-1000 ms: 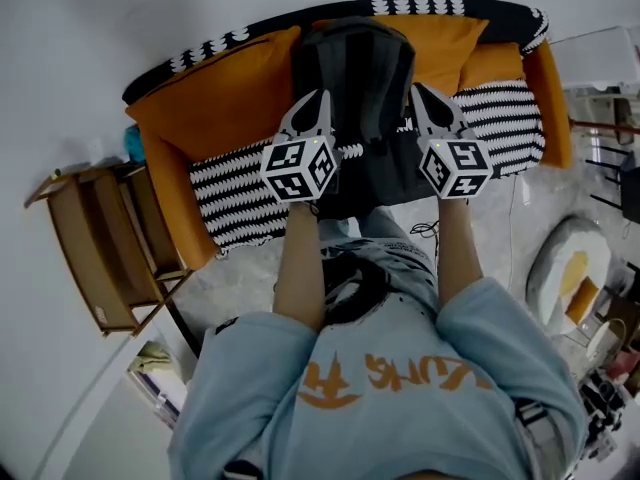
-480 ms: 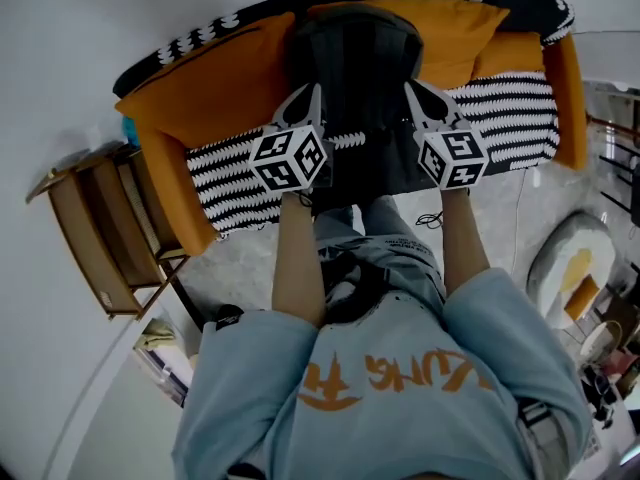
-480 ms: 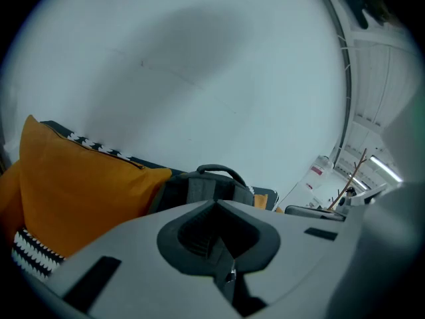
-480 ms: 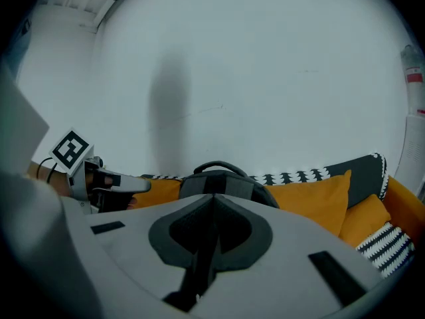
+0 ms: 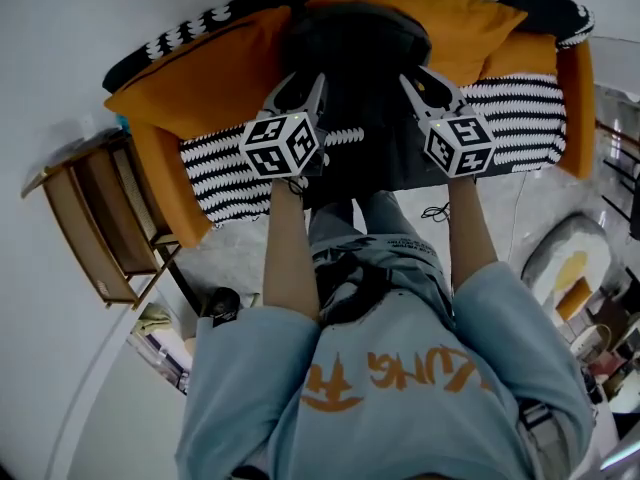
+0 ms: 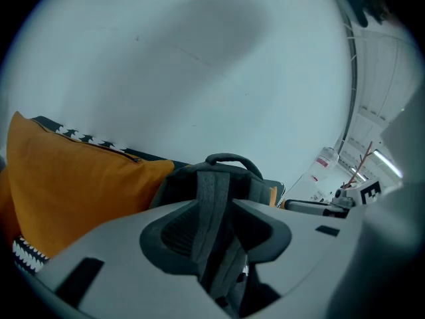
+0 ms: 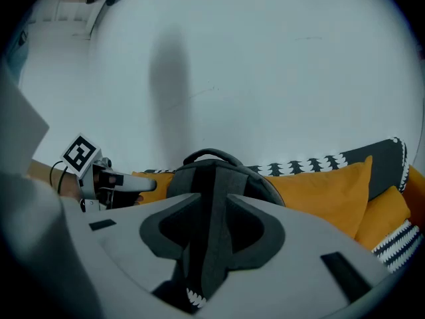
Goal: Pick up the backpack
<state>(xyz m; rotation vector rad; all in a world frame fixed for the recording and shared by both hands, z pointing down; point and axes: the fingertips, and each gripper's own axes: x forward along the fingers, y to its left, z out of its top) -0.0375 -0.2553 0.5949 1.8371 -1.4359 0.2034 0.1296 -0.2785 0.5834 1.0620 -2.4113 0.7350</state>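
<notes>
A dark grey backpack (image 5: pixel 355 53) stands upright on the sofa seat against the orange back cushions. My left gripper (image 5: pixel 300 86) is at its left shoulder strap (image 6: pixel 212 201) and my right gripper (image 5: pixel 425 80) at its right strap (image 7: pixel 214 211). Both sets of jaws are opening. In each gripper view the strap runs loosely down the gap between the parted pads. The backpack's top handle (image 6: pixel 232 159) shows above the jaws in the left gripper view. The handle (image 7: pixel 211 154) also shows in the right gripper view.
The sofa has a black-and-white striped seat (image 5: pixel 225 173), orange cushions (image 5: pixel 205 78) and orange arms. A wooden shelf (image 5: pixel 85 228) stands left of it. A cable (image 5: pixel 437 211) lies on the floor by the person's legs, with clutter at the right edge.
Both grippers and the backpack have sunk toward the sofa seat and back cushions. The fingers of each gripper, together before, now stand apart around the straps.
</notes>
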